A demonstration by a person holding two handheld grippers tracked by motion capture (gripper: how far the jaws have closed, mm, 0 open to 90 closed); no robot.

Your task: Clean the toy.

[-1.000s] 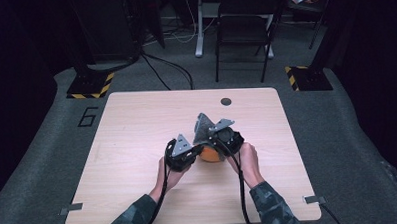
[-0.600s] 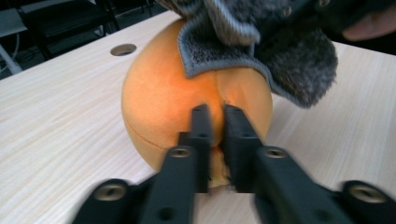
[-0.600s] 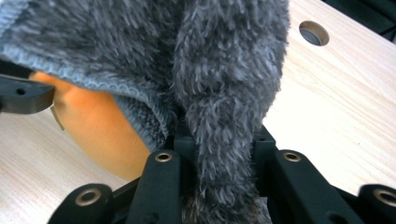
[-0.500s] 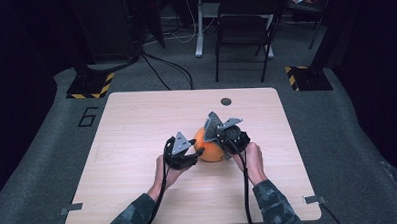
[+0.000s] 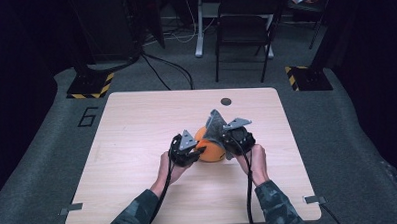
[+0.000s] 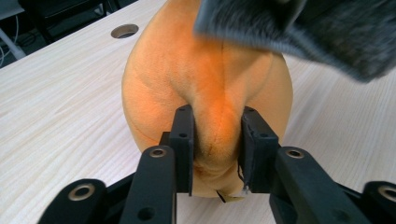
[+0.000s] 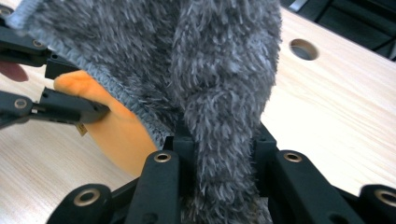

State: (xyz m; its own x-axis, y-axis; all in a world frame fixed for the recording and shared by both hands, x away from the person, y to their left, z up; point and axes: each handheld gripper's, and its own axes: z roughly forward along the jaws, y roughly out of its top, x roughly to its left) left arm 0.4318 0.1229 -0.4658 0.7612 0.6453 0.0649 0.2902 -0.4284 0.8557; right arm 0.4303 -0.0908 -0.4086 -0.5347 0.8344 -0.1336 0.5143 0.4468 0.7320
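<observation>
- Orange plush (image 5: 211, 150): mid-bench (image 5: 137, 144), a fold pinched in left claw (image 6: 217, 156).
- Grey fuzzy cover (image 7: 219, 70): clamped in right claw (image 7: 219, 186), draped over the plush's top.
- Handling advice: hold the plush steady, draw cover evenly, avoid snagging.

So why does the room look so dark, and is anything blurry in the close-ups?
In the high view only the table is well lit; the floor around it sinks into darkness. In the left gripper view the grey fuzzy cloth at the top is out of focus, while the orange plush stays fairly sharp. In the right gripper view the left tool looks slightly soft.
</observation>
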